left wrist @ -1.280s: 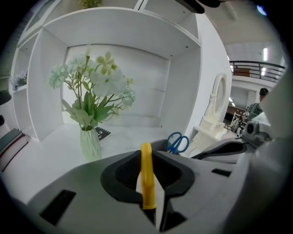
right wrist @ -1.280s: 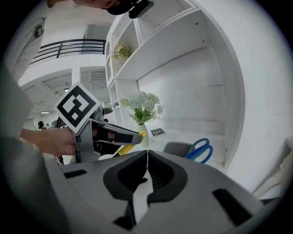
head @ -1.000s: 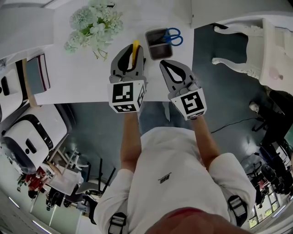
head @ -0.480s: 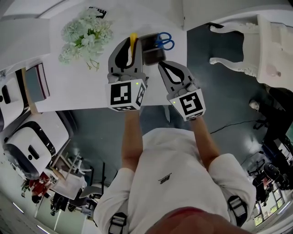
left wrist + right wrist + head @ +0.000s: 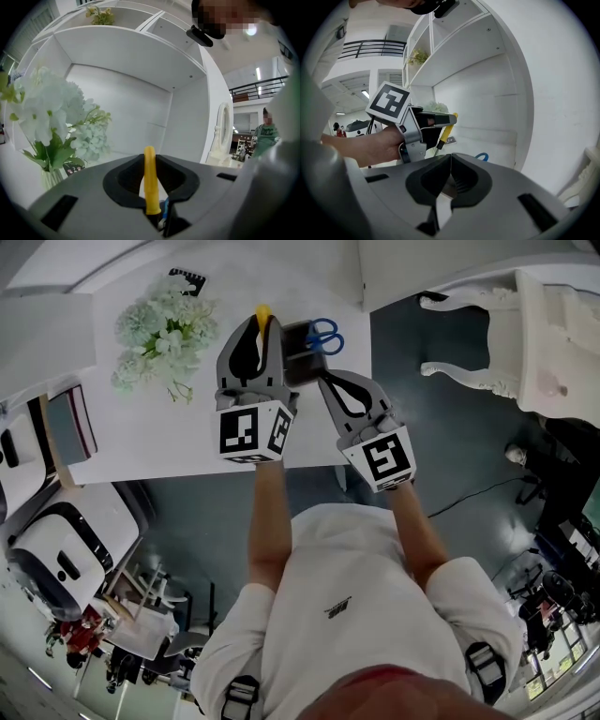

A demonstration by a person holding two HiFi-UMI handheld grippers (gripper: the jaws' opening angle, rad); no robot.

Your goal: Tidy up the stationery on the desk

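The white desk [image 5: 141, 437] took up most of the scene, with a bunch of pale flowers [image 5: 164, 329] standing toward its far left. Beside the flowers, near the desk's right edge, sat a dark open pen box [image 5: 298, 345], and blue-handled scissors [image 5: 324, 334] lay at its far end.

The left gripper [image 5: 255, 326] hung over the desk just beside that box, its jaws clamped on a slim yellow pen [image 5: 149, 180], or something much like one. The yellow end stood up past the jaw tips, and a bit of blue showed low down between the jaws. The right gripper [image 5: 451, 161] sat close alongside, nearer the person, its jaws pressed together at the tips with nothing between them.

To my eye the pen was light, stiff and smooth-sided. Such a thing could swivel or slide in a two-point pinch, so a hold across the middle of the barrel suited it better than one near an end. It would want lowering into the box end first rather than dropping, since the scissors already took up some of the room.
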